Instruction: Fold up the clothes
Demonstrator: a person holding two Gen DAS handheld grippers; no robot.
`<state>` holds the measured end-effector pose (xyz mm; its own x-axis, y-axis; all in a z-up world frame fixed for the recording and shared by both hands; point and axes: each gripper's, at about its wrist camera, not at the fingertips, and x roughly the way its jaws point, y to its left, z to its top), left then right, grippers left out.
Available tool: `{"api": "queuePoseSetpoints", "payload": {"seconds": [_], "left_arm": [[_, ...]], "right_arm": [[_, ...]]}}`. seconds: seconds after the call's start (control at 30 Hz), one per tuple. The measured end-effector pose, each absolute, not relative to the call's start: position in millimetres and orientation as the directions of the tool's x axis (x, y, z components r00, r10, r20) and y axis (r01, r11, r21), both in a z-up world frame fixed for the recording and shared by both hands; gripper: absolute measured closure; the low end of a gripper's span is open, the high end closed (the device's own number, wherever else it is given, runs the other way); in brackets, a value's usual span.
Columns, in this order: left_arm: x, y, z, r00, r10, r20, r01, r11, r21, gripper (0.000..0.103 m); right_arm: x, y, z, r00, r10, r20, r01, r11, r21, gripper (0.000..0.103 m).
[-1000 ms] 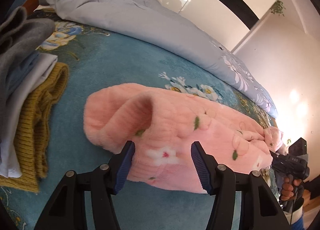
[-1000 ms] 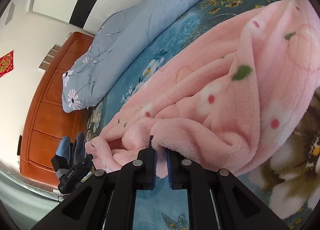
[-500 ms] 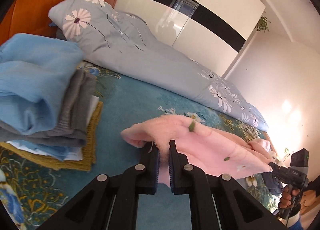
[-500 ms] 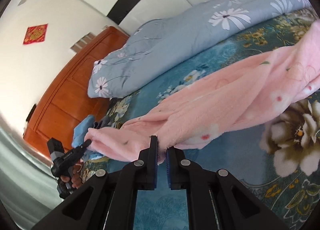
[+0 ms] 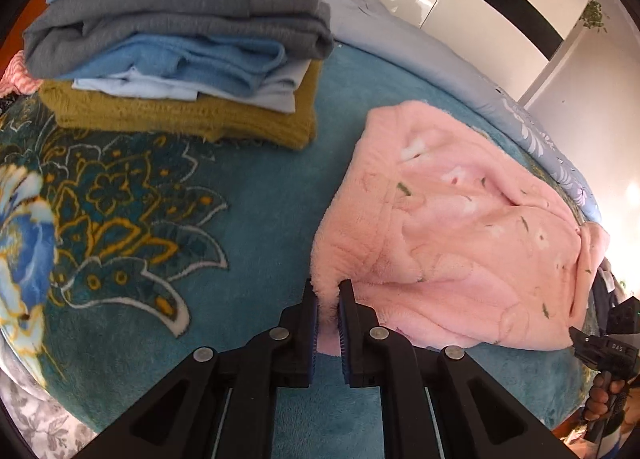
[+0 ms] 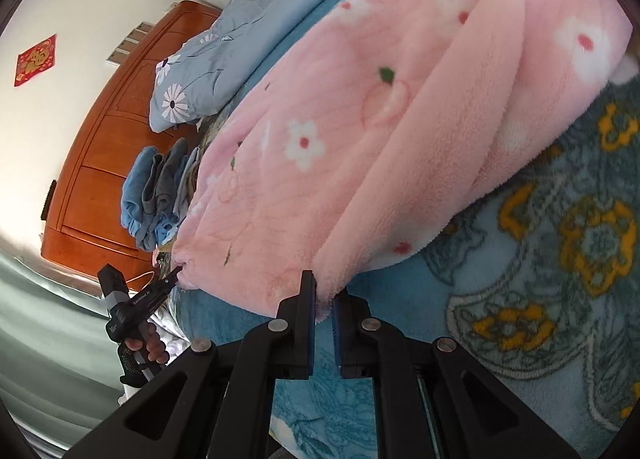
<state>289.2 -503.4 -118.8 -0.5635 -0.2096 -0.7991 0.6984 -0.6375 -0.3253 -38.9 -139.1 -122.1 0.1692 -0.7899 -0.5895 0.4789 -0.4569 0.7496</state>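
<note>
A pink fleece garment (image 5: 452, 235) with small flowers lies spread on the teal floral blanket (image 5: 248, 251) of a bed. My left gripper (image 5: 328, 291) is shut on its near left corner. In the right wrist view the same pink garment (image 6: 384, 119) fills the upper middle. My right gripper (image 6: 324, 293) is shut on its near edge. The left gripper (image 6: 176, 271) also shows there, pinching the far corner. The right gripper's body (image 5: 608, 343) shows at the right edge of the left wrist view.
A stack of folded clothes (image 5: 188, 43), blue, grey, white and mustard, sits at the back left of the bed, also in the right wrist view (image 6: 160, 191). A grey-blue floral duvet (image 5: 440, 71) lies along the far side. A wooden headboard (image 6: 104, 147) stands behind.
Both grippers, still shut on the pink garment, have lowered it and drawn it out, so it now lies wide and flat on the blanket. The left gripper closed on its corner a second ago.
</note>
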Motion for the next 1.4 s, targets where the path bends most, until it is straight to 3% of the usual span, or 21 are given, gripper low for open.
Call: {"api": "queuePoseSetpoints", "payload": {"seconds": [0.13,0.2,0.23,0.4,0.47,0.57,0.87,0.9,0.93,0.97,1.0,1.17,1.4], "left_arm": [[285.2,-501.0,-113.9,-0.573,-0.217,-0.791,0.700,-0.631,-0.334,0.088],[287.0,-500.9,-108.2,-0.544,-0.241,-0.804,0.723,-0.621,-0.302,0.082],[288.3,-500.9,-105.2,-0.523,-0.257,-0.813,0.737,-0.615,-0.280,0.073],[305.9,-487.6,-71.7,-0.395,-0.460,-0.795,0.841,-0.530,-0.111,0.063],[296.9,-479.7,-58.2,-0.415,-0.480,-0.773,0.856,-0.495,-0.152,0.052],[273.6,-465.3,-43.8,-0.498,-0.433,-0.751,0.828,-0.495,-0.263,0.051],[129.0,-390.6,-44.7,-0.606,-0.356,-0.711,0.729,-0.605,-0.319,0.045],[120.9,-386.8,-50.0,-0.611,-0.346,-0.712,0.723,-0.610,-0.325,0.045],[112.8,-383.0,-55.3,-0.616,-0.336,-0.712,0.717,-0.614,-0.330,0.045],[107.9,-380.8,-61.0,-0.624,-0.327,-0.710,0.710,-0.616,-0.341,0.045],[107.6,-380.9,-67.3,-0.636,-0.318,-0.703,0.703,-0.615,-0.358,0.045],[115.1,-389.4,-90.7,-0.680,-0.251,-0.689,0.682,-0.563,-0.468,0.045],[136.5,-400.7,-94.2,-0.694,-0.268,-0.669,0.691,-0.507,-0.515,0.045]], "right_arm": [[-41.5,-130.4,-129.4,0.174,-0.789,-0.589,0.459,-0.464,0.758,0.093],[-46.4,-121.9,-119.7,0.144,-0.786,-0.601,0.487,-0.473,0.734,0.093],[-50.0,-115.7,-113.9,0.116,-0.782,-0.612,0.503,-0.485,0.715,0.093],[-88.3,-78.9,-86.3,-0.061,-0.759,-0.648,0.522,-0.578,0.628,0.089],[-117.6,-74.4,-78.5,-0.139,-0.734,-0.665,0.497,-0.633,0.594,0.077],[-168.0,-84.4,-71.7,-0.230,-0.684,-0.693,0.414,-0.713,0.566,0.063],[-252.8,-118.9,-88.6,-0.339,-0.457,-0.822,0.213,-0.889,0.407,0.060],[-253.5,-116.2,-90.9,-0.340,-0.450,-0.825,0.203,-0.892,0.403,0.060],[-253.1,-113.0,-91.4,-0.345,-0.443,-0.828,0.198,-0.896,0.397,0.069],[-252.7,-109.8,-91.9,-0.350,-0.435,-0.830,0.193,-0.900,0.391,0.087],[-252.9,-106.0,-92.0,-0.349,-0.434,-0.830,0.188,-0.901,0.392,0.094],[-258.0,-93.0,-73.7,-0.328,-0.483,-0.812,0.174,-0.876,0.450,0.098],[-211.6,-29.8,-22.2,-0.423,-0.552,-0.718,0.222,-0.832,0.509,0.098]]}}
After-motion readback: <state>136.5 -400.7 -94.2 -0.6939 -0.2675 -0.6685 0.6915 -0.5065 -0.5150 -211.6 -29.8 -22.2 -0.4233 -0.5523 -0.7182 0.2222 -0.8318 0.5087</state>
